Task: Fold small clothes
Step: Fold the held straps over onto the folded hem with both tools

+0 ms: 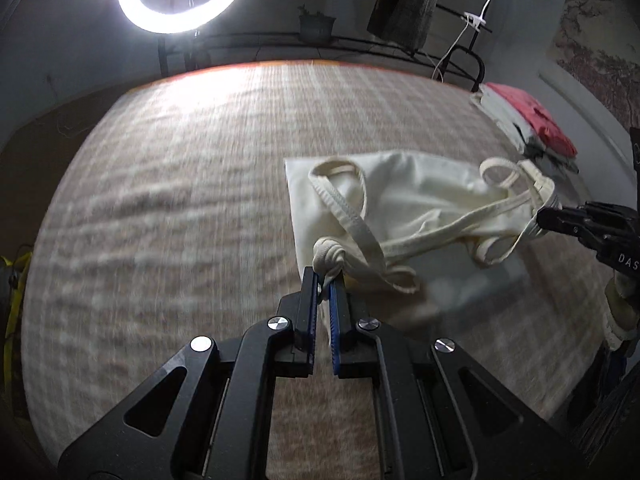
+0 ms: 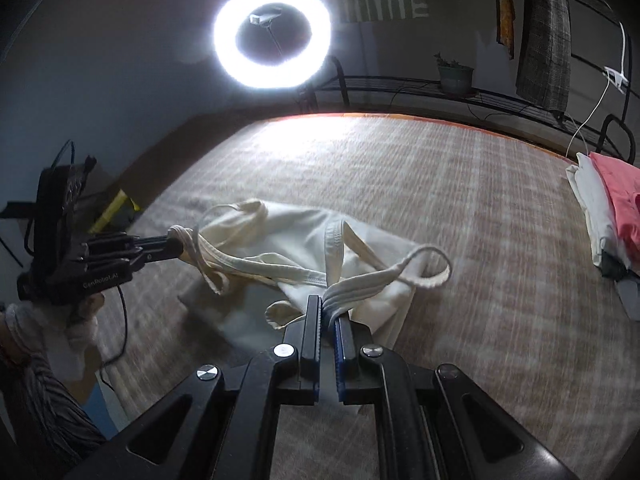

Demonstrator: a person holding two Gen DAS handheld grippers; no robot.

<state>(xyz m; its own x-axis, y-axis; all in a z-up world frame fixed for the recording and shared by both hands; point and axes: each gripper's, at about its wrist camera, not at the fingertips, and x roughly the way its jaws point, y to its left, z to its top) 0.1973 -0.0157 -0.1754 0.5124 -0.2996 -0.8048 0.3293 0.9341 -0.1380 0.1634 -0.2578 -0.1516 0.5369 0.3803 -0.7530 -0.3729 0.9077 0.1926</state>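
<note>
So right now I've got both claws on the cream tank top (image 1: pixel 416 196), one at each end. My left gripper (image 1: pixel 327 280) is clenched on a bunched, knotted-looking wad of strap at the near left corner of the garment, and from the right wrist view I can see it (image 2: pixel 176 246) pinching those straps out on the left side. My right gripper (image 2: pixel 329 312) is clamped on a gathered bundle of straps at the near edge of the cloth, and in the left wrist view it (image 1: pixel 544 218) comes in from the right, biting the banded hem there. The top itself sits in the middle-right part of the woven beige mat (image 1: pixel 180 200), partly lifted and stretched between the two claws, with the far part of the fabric lying flat and loose strap loops flopping over it. Everything's a bit motion-blurred. Over on the far right edge of the mat there's a stack of folded clothes (image 2: pixel 608 216), a pink piece on top of white ones. A ring light (image 2: pixel 272 32) glares at the far side, with a small potted plant (image 2: pixel 454 74) on a black rack (image 2: pixel 400 86) behind the mat.
</note>
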